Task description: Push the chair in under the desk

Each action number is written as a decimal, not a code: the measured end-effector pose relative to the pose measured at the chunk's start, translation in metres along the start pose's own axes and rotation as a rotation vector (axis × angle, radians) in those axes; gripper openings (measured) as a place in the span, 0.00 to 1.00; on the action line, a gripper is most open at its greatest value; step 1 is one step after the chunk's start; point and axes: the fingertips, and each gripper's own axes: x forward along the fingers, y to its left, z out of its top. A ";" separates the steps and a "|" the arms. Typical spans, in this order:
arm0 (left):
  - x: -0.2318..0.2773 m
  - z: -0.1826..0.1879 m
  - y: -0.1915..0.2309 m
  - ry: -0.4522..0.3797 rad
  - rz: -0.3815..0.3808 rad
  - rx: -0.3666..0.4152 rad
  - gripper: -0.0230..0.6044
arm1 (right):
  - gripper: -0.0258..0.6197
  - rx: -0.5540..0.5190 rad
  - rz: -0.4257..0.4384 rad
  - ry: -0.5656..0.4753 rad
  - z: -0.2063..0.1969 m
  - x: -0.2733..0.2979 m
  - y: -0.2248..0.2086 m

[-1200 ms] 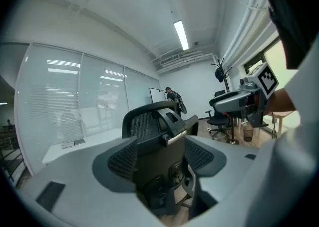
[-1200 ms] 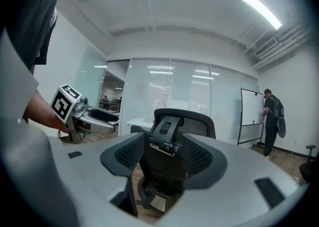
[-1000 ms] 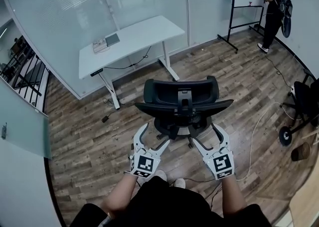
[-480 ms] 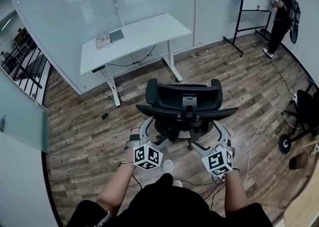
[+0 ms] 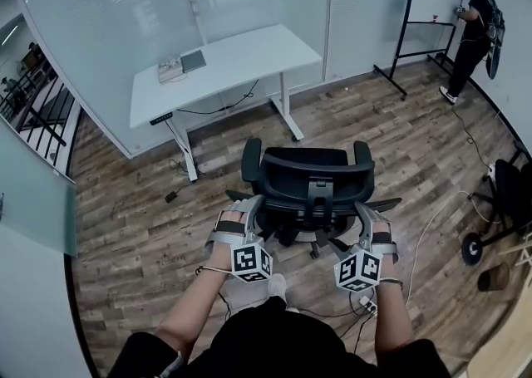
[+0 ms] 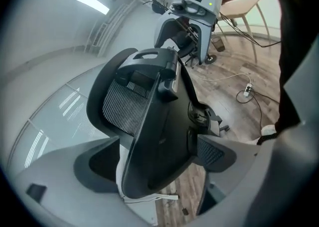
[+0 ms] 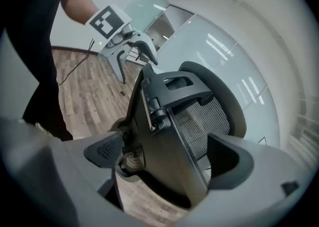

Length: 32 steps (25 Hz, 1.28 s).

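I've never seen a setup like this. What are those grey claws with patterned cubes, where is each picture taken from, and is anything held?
No robot here: a person holds a two-jaw claw in each hand, the left gripper and the right gripper; the cubes are part of them. One picture comes from a camera on the person's head, looking down; the other two from cameras riding on each claw. Ahead stands a black office chair on a wooden floor, and beyond it a white desk with a flat device on top. Nothing appears gripped: both pairs of jaws have just been opening and stand wide, with the chair's back between them, not clamped.
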 end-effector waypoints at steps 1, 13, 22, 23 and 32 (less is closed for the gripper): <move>0.004 -0.002 0.001 0.015 -0.005 0.012 0.80 | 0.84 -0.052 -0.013 0.019 -0.002 0.004 -0.002; 0.042 -0.007 -0.001 0.109 -0.049 0.138 0.80 | 0.84 -0.294 0.023 0.131 -0.012 0.048 -0.004; 0.061 -0.005 0.005 0.116 -0.066 0.175 0.80 | 0.78 -0.372 0.052 0.189 -0.021 0.073 -0.008; 0.063 -0.006 0.004 0.116 -0.071 0.173 0.80 | 0.73 -0.378 0.048 0.195 -0.022 0.073 -0.009; 0.070 -0.010 0.002 0.117 -0.071 0.170 0.80 | 0.59 -0.406 0.007 0.217 -0.022 0.076 -0.016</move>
